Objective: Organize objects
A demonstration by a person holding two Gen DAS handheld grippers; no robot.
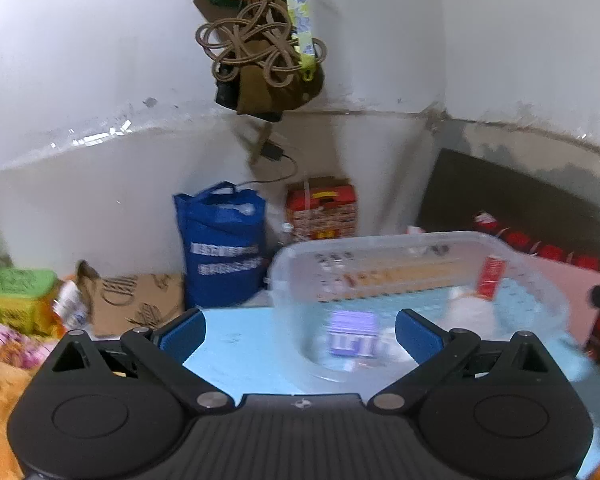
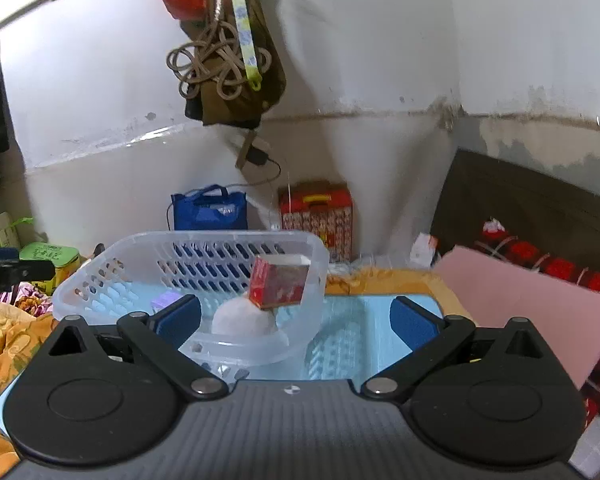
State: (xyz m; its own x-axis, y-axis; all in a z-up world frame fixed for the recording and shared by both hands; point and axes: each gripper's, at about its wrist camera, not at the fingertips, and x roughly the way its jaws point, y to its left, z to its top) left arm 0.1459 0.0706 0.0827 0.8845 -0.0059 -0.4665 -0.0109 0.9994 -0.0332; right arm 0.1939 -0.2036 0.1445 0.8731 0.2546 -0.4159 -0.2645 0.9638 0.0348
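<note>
On the light blue desk stands the clear plastic basket, and it is the largest thing that I work with. I see three things already lying in it: a white round lump, a red box that leans on top of this lump, and a small purple box near the left wall of the basket. My judgement is that the step in hand is a release into the basket followed by a retreat, and that most of the sorting is done, though I cannot see whether other objects wait outside the views.

To do this well, I want to pull both hands back gently, without touching the basket rim, because the basket looks light and can slide on the smooth desk. The red box sits tilted, so a bump may roll it off the lump.

The left gripper has its fingers wide apart, with nothing between them; the purple box only shows behind the gap. The right gripper also has its fingers apart and carries nothing. The left view is blurred, so small details in the basket stay unclear for me.
</note>
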